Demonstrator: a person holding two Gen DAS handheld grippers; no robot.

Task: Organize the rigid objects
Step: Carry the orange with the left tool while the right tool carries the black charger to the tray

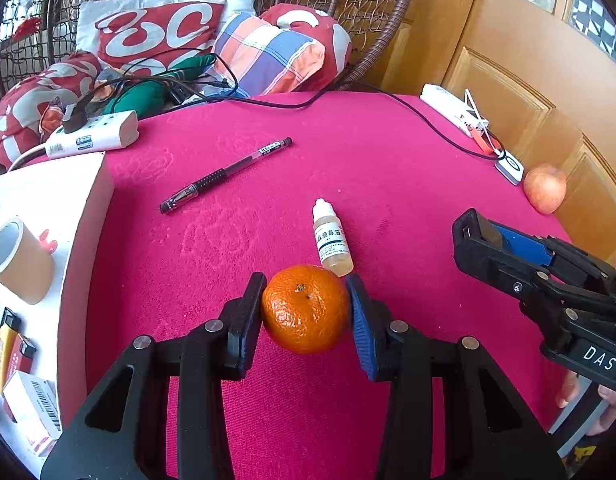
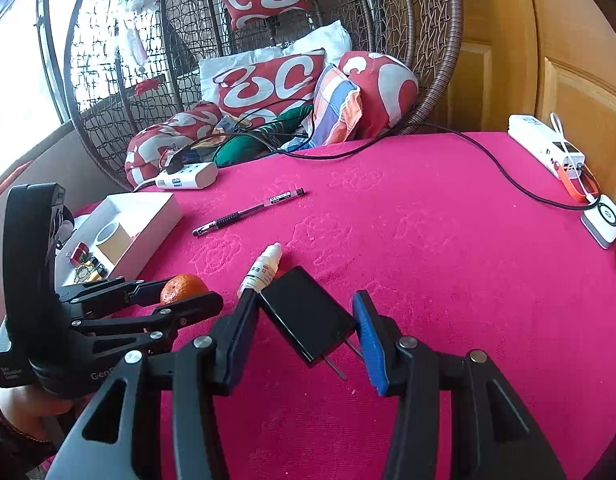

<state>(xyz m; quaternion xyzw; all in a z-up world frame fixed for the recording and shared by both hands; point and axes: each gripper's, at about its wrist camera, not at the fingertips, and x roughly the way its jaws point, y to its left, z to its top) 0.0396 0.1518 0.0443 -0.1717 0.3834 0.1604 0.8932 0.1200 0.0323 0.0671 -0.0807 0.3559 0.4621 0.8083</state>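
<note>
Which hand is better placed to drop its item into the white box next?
Left. The left hand-held gripper holds the orange beside the white box; the right hand-held gripper, holding the black charger, sits farther away.

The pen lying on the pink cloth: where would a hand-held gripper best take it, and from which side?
Probably the black rubber grip section of the pen, from above, jaws closed across its width. The pen lies flat and slim on the cloth with open space on both sides, so an end-on approach offers little to hold.
</note>
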